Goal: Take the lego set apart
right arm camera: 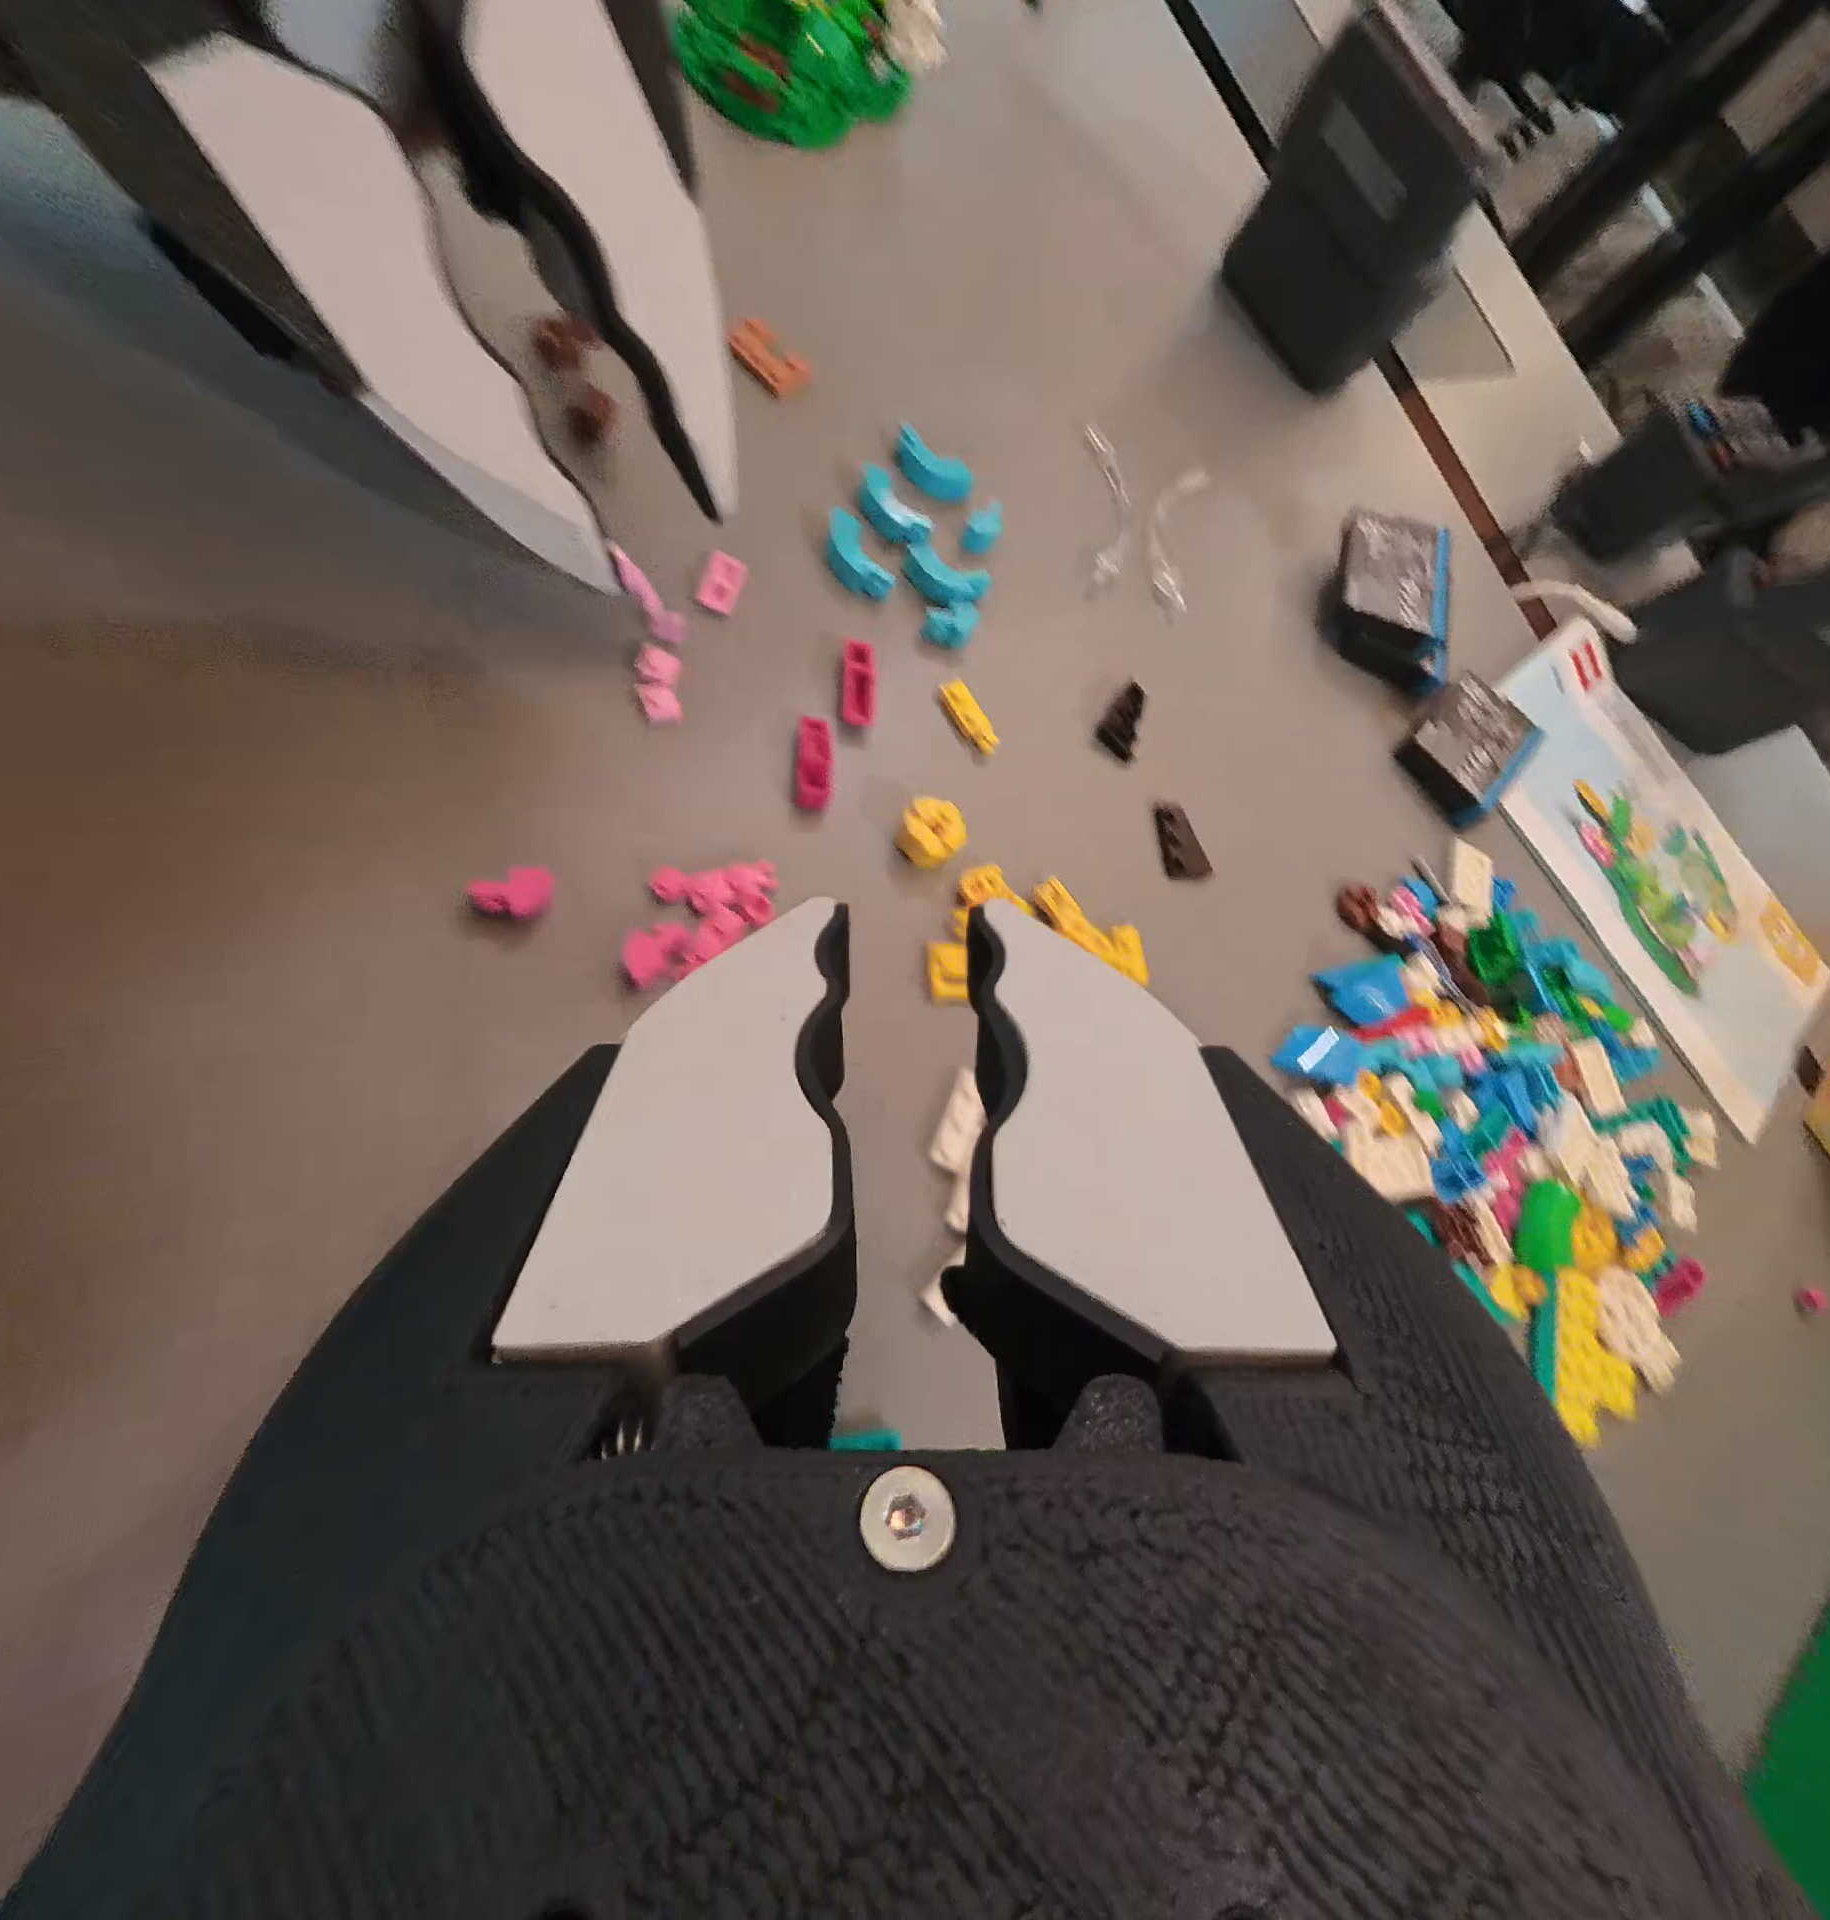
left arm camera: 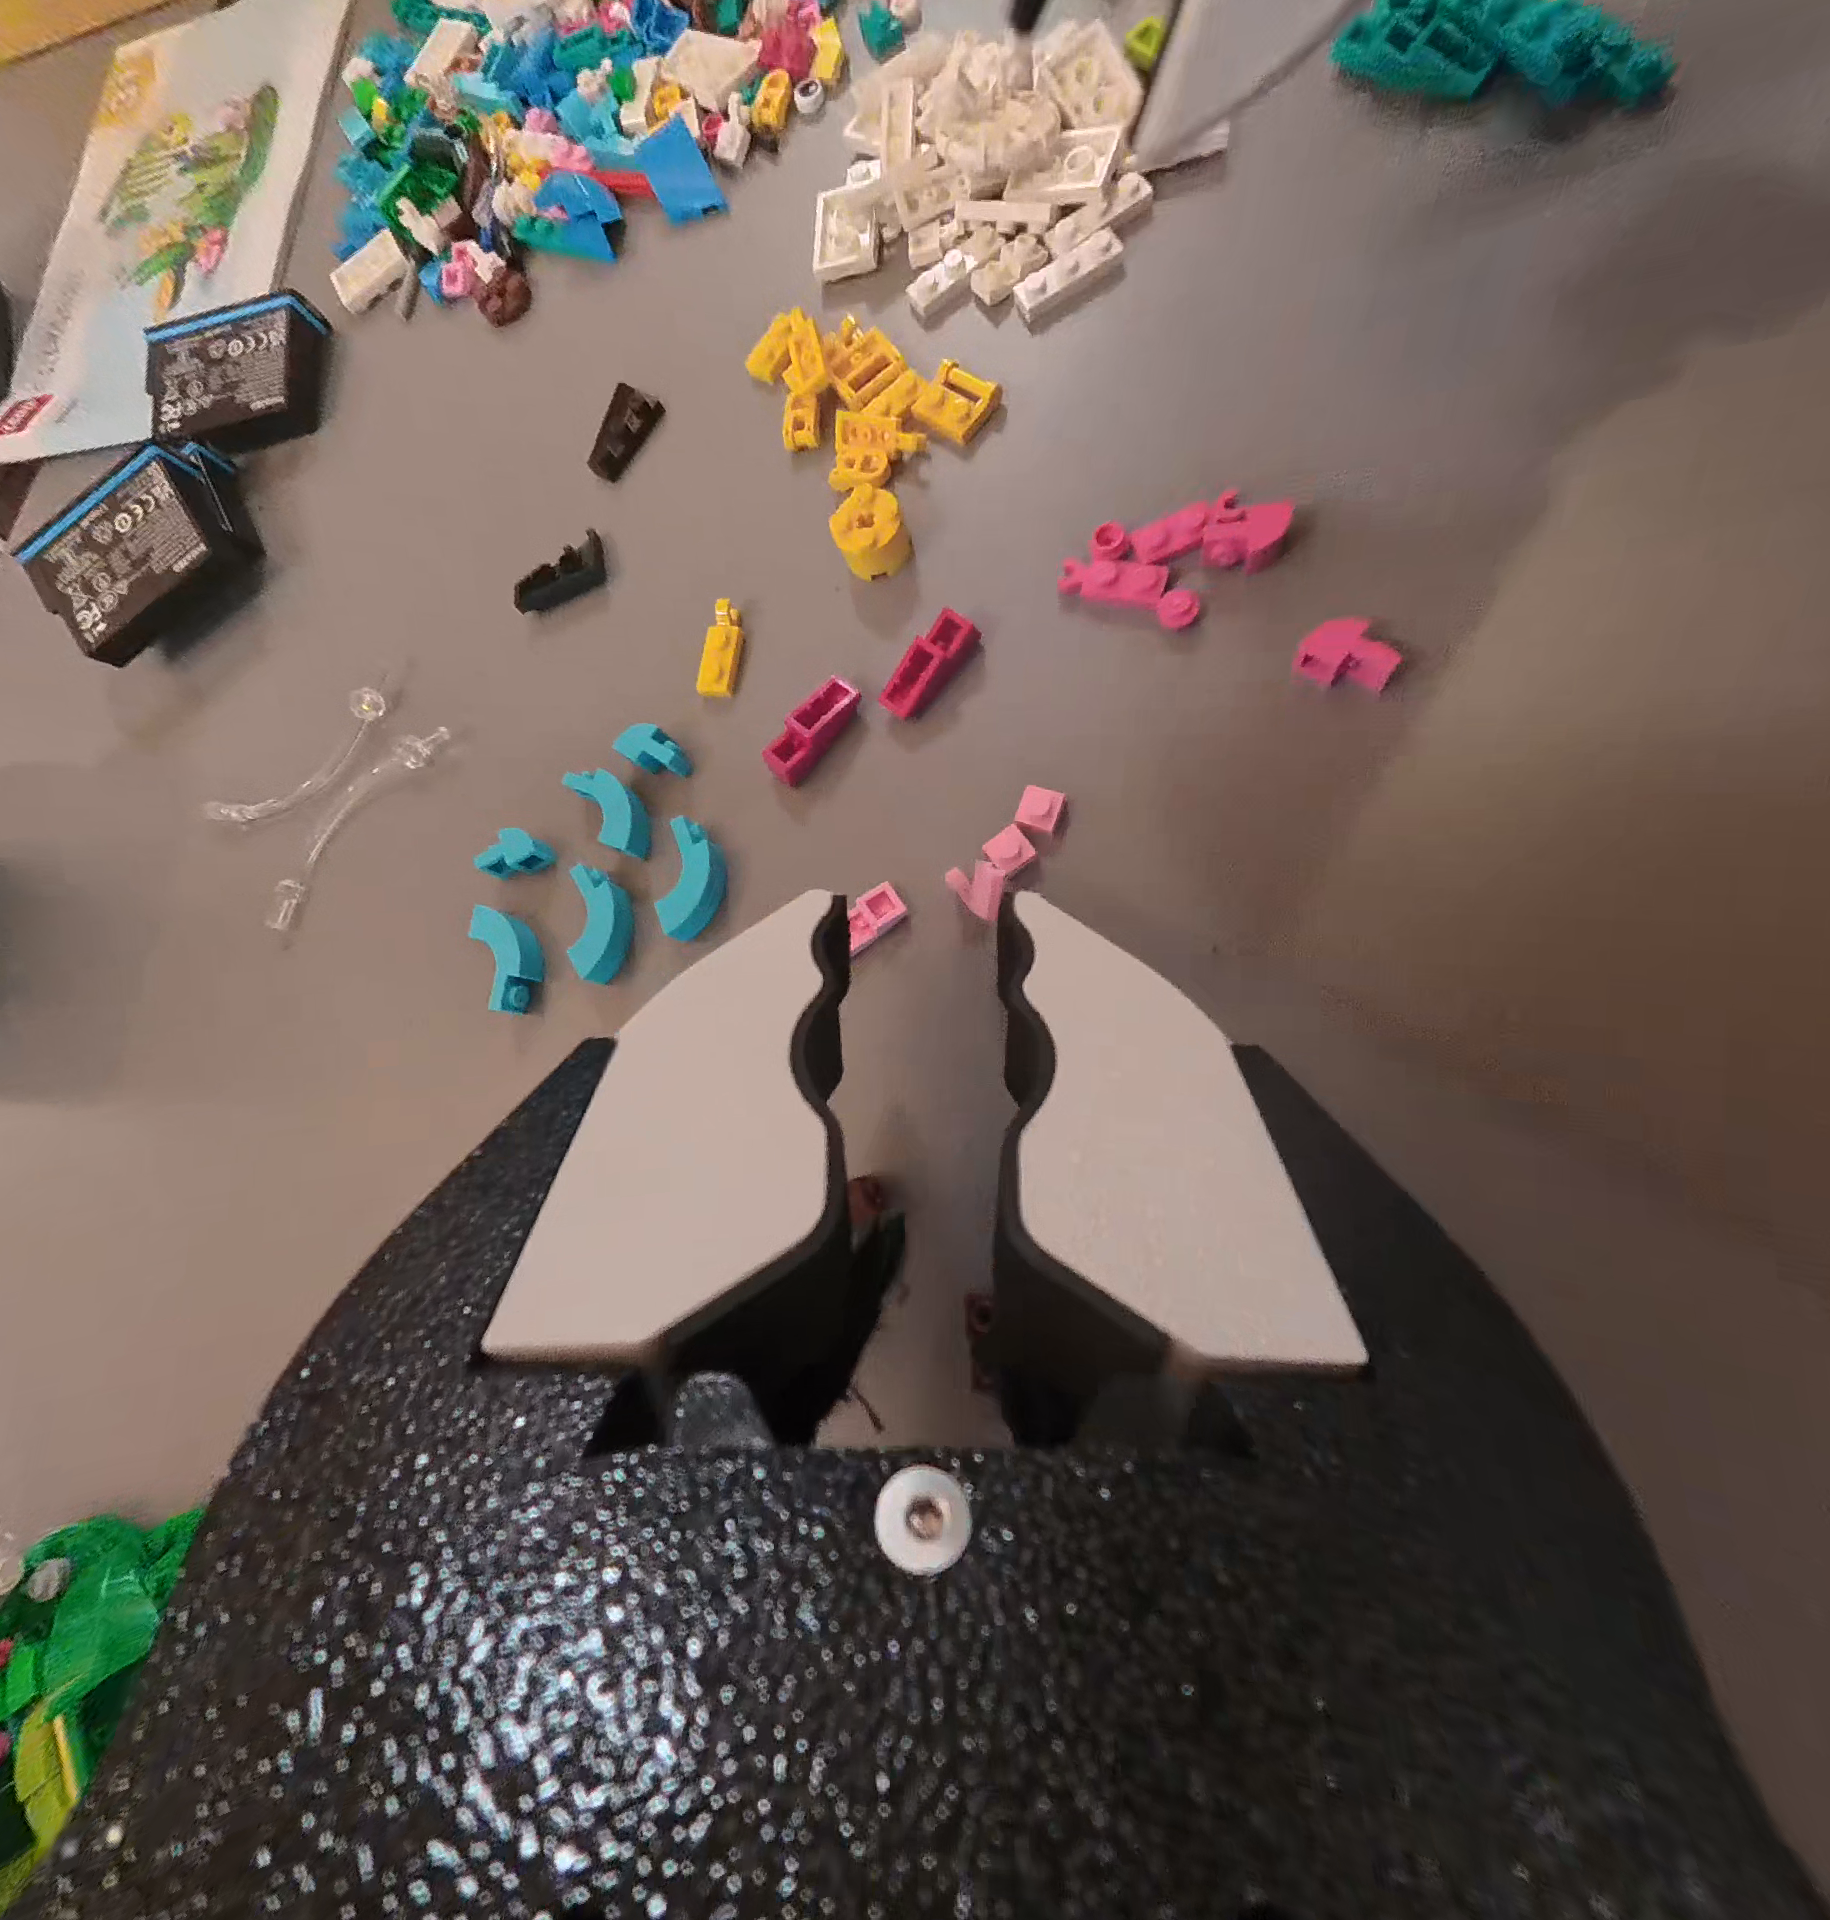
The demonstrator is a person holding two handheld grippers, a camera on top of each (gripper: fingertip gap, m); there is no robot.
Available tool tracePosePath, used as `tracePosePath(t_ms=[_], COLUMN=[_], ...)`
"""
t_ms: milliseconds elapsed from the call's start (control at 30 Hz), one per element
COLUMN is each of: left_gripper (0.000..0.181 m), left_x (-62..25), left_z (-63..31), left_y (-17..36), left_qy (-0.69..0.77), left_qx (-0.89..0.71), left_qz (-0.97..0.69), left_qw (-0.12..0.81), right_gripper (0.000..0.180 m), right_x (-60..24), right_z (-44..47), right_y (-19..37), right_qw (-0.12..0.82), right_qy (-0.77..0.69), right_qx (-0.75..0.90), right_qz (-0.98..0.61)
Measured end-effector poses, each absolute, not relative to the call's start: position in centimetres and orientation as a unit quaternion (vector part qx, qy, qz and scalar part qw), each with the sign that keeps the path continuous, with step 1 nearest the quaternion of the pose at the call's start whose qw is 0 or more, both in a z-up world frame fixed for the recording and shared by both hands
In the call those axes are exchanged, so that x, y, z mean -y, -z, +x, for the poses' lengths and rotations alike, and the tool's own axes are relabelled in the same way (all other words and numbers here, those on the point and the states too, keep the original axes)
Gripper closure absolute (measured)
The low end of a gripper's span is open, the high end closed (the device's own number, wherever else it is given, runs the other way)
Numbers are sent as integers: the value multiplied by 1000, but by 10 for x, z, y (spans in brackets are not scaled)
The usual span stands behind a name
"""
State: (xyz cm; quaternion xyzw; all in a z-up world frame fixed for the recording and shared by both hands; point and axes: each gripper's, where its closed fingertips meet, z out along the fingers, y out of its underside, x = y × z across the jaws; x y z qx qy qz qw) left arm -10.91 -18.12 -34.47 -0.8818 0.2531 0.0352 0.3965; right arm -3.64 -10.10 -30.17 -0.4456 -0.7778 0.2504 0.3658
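Note:
The green lego set point(left arm camera: 49, 1662) sits at the lower left edge of the left wrist view, beside my left gripper's body; in the right wrist view it is blurred at the top point(right arm camera: 786, 73). My left gripper point(left arm camera: 926, 909) is open and empty, its tips just short of several light pink pieces point(left arm camera: 1004, 857). Small brown pieces point(left arm camera: 867, 1195) lie on the table under the gap between its fingers. My right gripper point(right arm camera: 909, 920) is open and empty above yellow pieces point(right arm camera: 1087, 935). The left gripper point(right arm camera: 662, 545) also shows at the top left of the right wrist view.
Sorted pieces lie on the grey table point(left arm camera: 1513, 935): teal curves point(left arm camera: 599, 883), magenta bricks point(left arm camera: 869, 696), a yellow pile point(left arm camera: 869, 416), a pink pile point(left arm camera: 1171, 556), a white pile point(left arm camera: 994, 177), a mixed pile point(left arm camera: 537, 135). Two black battery blocks point(left arm camera: 236, 369) and a booklet point(left arm camera: 163, 208) lie at the left. The tips of one gripper are about 12 centimeters away from the tips of the other. To reach the green lego set point(left arm camera: 49, 1662) in a straight line is about 25 centimeters for my left fingers, about 35 centimeters for my right. It turns up in the right wrist view point(right arm camera: 841, 38) as well.

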Motion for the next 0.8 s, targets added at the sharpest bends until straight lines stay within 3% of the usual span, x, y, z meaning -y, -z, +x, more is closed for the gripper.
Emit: tracePosePath(t_ms=[167,367,500,633,800], left_gripper=[146,131,129,129,129], left_x=[176,176,175,176,176], left_z=[-113,-111,-114,-120,-122], left_y=[336,338,337,336,333], left_qy=[-66,-97,-90,-98,-105], left_qx=[-261,-292,-283,-274,-274], left_qz=[-864,-850,-850,-850,-846], left_qw=[425,427,436,440,446], right_gripper=[168,169,173,174,175], right_x=[157,177,181,170,181], right_z=[-69,-105,-110,-112,-113], right_y=[292,318,341,345,334], right_qw=[348,289,242,261,255], right_qy=[-353,-373,-337,-289,-329], right_qx=[765,771,804,816,801], right_qz=[-411,-429,-426,-428,-430])
